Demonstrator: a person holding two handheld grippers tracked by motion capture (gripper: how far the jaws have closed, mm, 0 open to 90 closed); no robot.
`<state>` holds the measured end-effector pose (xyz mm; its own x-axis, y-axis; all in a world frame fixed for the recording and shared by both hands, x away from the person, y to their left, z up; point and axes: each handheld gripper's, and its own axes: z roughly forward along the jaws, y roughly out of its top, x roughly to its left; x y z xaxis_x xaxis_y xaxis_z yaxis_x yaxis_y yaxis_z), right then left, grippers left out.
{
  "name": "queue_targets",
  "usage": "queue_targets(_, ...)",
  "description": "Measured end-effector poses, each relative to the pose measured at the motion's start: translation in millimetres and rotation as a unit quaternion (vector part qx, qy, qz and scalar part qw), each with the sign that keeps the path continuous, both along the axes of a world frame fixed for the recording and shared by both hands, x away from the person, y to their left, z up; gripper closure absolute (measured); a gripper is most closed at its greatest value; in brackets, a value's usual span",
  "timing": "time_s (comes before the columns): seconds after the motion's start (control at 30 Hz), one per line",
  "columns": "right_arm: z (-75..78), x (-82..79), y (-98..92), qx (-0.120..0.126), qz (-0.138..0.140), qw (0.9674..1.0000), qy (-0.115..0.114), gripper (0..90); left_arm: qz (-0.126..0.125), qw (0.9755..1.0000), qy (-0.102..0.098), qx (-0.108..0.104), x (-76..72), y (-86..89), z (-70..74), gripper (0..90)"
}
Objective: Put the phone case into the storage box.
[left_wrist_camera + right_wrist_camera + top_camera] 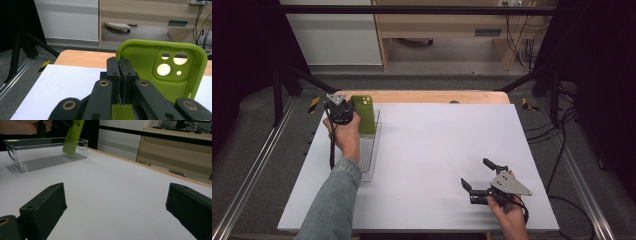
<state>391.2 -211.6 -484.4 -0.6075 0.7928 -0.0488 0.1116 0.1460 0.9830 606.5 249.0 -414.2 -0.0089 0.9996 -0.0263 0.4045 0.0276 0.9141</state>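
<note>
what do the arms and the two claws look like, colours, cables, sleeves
The left claw and right claw are black, with brass-coloured pivot rings. Each carries a grey three-cornered plate and trails a black cable. The left arm wears a blue denim sleeve.

Matt, probably silicone green phone case (160,75), clear glossy ribbed plastic bin (47,160), matt white tabletop (437,155), wood edge (427,96)
</note>
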Motion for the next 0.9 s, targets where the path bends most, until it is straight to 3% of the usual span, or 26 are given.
queue_targets(0.9, 0.2, 0.4, -1.6, 0.002, -0.003, 1.0000, 0.002, 3.3, 0.003, 1.0000, 0.006, 0.000, 6.5, -1.7, -8.2, 87.4)
